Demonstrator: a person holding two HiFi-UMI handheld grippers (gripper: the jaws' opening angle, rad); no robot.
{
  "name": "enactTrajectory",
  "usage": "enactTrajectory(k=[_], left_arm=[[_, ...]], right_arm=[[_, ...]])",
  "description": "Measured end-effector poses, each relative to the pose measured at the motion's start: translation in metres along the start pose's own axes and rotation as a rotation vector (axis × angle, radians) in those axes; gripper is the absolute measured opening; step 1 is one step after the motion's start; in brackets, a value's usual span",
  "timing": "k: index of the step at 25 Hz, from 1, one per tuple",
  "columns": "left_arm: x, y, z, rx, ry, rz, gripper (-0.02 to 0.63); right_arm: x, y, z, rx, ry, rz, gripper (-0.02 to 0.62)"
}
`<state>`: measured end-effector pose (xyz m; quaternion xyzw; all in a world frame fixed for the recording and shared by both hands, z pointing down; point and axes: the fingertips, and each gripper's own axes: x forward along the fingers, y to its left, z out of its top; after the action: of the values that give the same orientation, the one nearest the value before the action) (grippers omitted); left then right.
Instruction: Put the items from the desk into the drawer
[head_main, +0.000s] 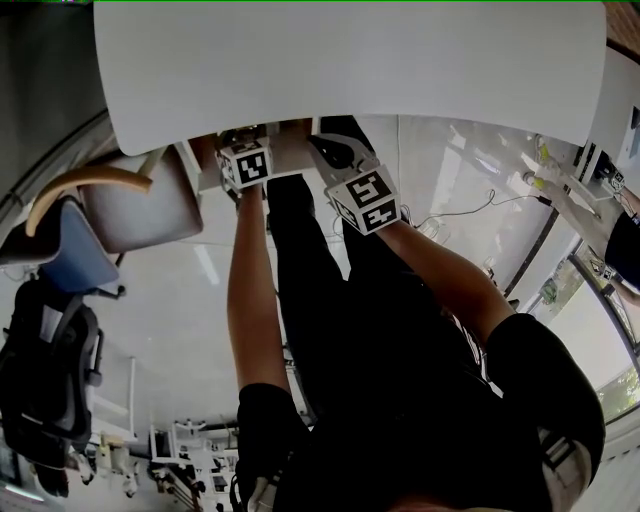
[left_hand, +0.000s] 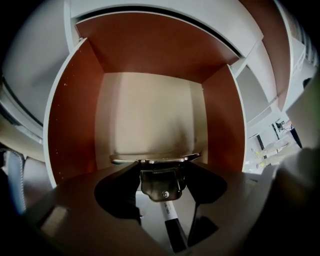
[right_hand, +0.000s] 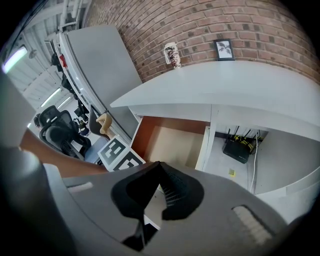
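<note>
In the left gripper view I look down into the open drawer (left_hand: 150, 115), which has red-brown walls, a pale bottom and nothing lying in it. My left gripper (left_hand: 162, 192) is shut on a white clipboard (left_hand: 150, 207) above the drawer. The clipboard's metal clip (left_hand: 161, 184) and a white marker with a black cap (left_hand: 171, 220) show between the jaws. My right gripper (right_hand: 157, 172) is shut with nothing in it, hanging beside the drawer (right_hand: 175, 142). From the head camera both grippers, left (head_main: 240, 138) and right (head_main: 332, 150), sit just under the edge of the white desk (head_main: 350, 70).
A paper cup (right_hand: 171, 54) and a small picture frame (right_hand: 223, 48) stand at the back of the desk by the brick wall. A black router (right_hand: 237, 149) with cables lies under the desk, right of the drawer. Office chairs (head_main: 50, 330) stand to the left.
</note>
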<state>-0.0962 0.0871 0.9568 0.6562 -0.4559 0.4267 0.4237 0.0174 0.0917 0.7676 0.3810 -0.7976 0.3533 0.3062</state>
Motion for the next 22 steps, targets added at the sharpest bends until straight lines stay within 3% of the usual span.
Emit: enactTrajectory(k=[6, 13, 22], left_arm=[[0.007, 0.001, -0.004, -0.011, 0.047, -0.009, 0.298], [0.001, 0.000, -0.003, -0.032, 0.056, -0.010, 0.344], [-0.058, -0.013, 0.027, -0.080, -0.117, -0.086, 0.316]], right_arm=[[0.000, -0.003, 0.002, 0.005, -0.005, -0.001, 0.003], [0.001, -0.004, 0.002, 0.002, 0.001, -0.004, 0.003], [-0.010, 0.012, 0.025, -0.034, -0.002, 0.005, 0.003]])
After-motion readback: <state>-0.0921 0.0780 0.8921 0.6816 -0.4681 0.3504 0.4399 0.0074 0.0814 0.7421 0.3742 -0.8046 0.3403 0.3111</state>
